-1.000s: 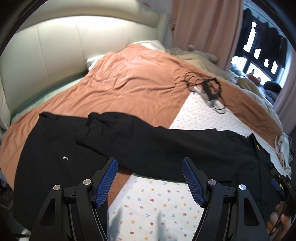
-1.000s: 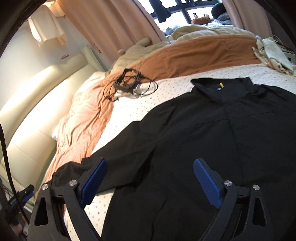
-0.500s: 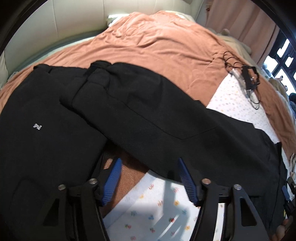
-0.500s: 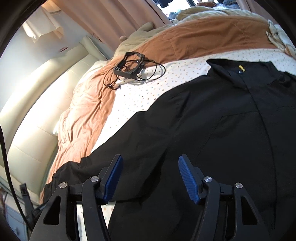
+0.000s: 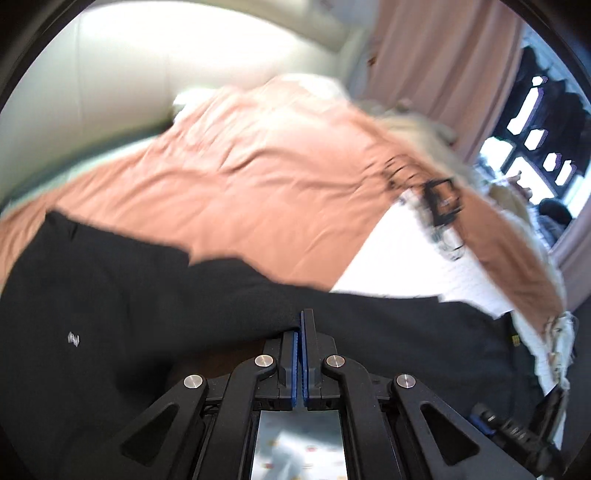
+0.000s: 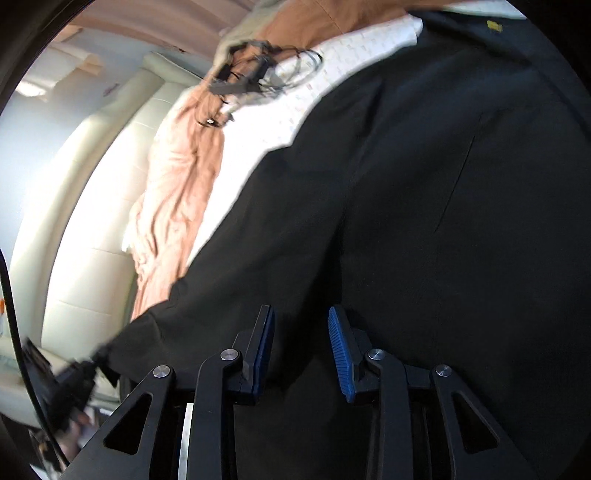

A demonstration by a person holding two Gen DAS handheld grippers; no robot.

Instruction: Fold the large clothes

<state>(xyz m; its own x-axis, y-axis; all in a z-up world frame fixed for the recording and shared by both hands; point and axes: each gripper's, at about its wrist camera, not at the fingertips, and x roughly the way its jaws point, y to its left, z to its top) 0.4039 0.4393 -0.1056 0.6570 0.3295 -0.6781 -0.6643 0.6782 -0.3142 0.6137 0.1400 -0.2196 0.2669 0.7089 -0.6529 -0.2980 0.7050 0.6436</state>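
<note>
A black jacket (image 6: pixel 424 184) lies spread on the bed, its collar with a yellow label (image 6: pixel 493 26) at the far end. Its long sleeve (image 5: pixel 369 317) runs across the left wrist view. My left gripper (image 5: pixel 301 321) is shut, its blue pads pressed together on the sleeve's near edge. My right gripper (image 6: pixel 301 314) hovers low over the jacket's body near the armpit. Its jaws are closing, with black cloth lying in the gap and the pads not pressing on it.
A second black garment with a small white logo (image 5: pixel 74 338) lies left of the sleeve. Under them are an orange duvet (image 5: pixel 277 166) and a white dotted sheet (image 5: pixel 406 258). A tangle of cables with a black frame (image 6: pixel 255 74) lies farther up the bed. A cream headboard (image 5: pixel 110 74) stands behind.
My left gripper went from wide open to shut at the sleeve's edge, and its view pulled back from the cloth. My right gripper sank toward the jacket while its jaws narrowed.
</note>
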